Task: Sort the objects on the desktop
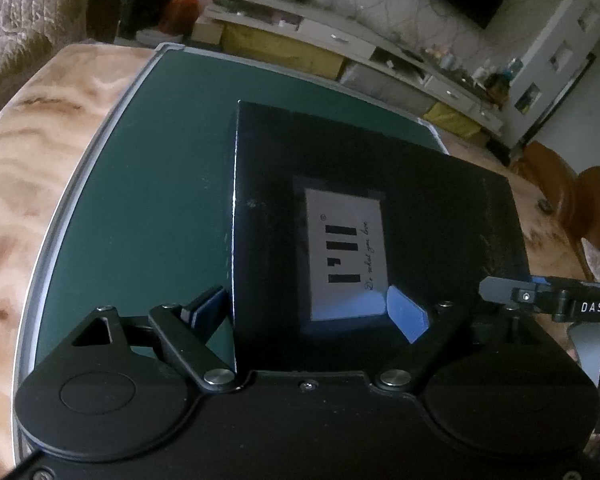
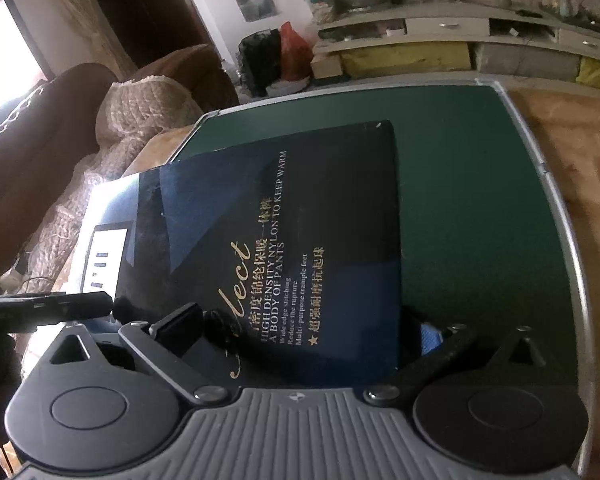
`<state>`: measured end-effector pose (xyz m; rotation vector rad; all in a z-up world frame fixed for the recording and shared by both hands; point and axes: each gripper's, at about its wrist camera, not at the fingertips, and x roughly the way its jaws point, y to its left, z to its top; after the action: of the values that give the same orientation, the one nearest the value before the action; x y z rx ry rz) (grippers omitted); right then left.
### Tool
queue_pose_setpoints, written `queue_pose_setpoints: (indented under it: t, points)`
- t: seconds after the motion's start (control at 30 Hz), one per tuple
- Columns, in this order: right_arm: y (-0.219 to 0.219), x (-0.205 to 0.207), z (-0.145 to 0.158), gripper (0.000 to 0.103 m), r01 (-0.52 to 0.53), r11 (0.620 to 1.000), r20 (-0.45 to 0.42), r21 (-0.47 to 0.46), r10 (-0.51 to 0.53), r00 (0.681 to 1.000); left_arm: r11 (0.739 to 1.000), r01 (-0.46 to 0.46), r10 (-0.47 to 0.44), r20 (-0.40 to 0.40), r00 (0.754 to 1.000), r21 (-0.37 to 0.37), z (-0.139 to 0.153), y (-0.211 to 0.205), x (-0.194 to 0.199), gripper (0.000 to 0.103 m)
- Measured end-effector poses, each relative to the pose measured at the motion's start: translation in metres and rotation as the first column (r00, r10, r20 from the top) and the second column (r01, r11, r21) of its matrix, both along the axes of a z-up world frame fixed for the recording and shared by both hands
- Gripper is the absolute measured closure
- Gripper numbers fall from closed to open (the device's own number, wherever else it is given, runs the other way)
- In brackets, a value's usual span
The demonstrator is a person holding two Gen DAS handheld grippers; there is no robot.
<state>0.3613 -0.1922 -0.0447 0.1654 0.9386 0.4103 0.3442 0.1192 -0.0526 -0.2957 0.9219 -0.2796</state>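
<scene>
Left wrist view: your left claw (image 1: 308,312) spread wide astride the black box's (image 1: 380,208) near corner, pads not pressing, box over the green mat (image 1: 148,152) on the counter (image 1: 32,140), right wrist view: your right claw (image 2: 300,332) straddles the box (image 2: 300,216), grip state unclear.

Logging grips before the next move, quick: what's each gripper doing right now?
Left gripper: jaws wide astride the black box edge; grip cannot be told.
Right gripper: jaws wide, box between them; grip cannot be told.
</scene>
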Motion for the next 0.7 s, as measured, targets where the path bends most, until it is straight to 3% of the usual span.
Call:
queue_pose_setpoints:
  t: [0.27,0.7]
  points:
    - [0.002,-0.020,0.017,0.000,0.006,1.000,-0.001,0.005,-0.006,1.000,0.998,0.016,-0.017,0.025,1.000,0.066,0.031,-0.014,-0.028,0.016]
    - [-0.006,-0.090,0.060,0.000,0.000,1.000,0.022,-0.009,0.000,1.000,0.997,0.004,-0.006,0.027,1.000,0.072,0.073,-0.021,-0.094,0.016]
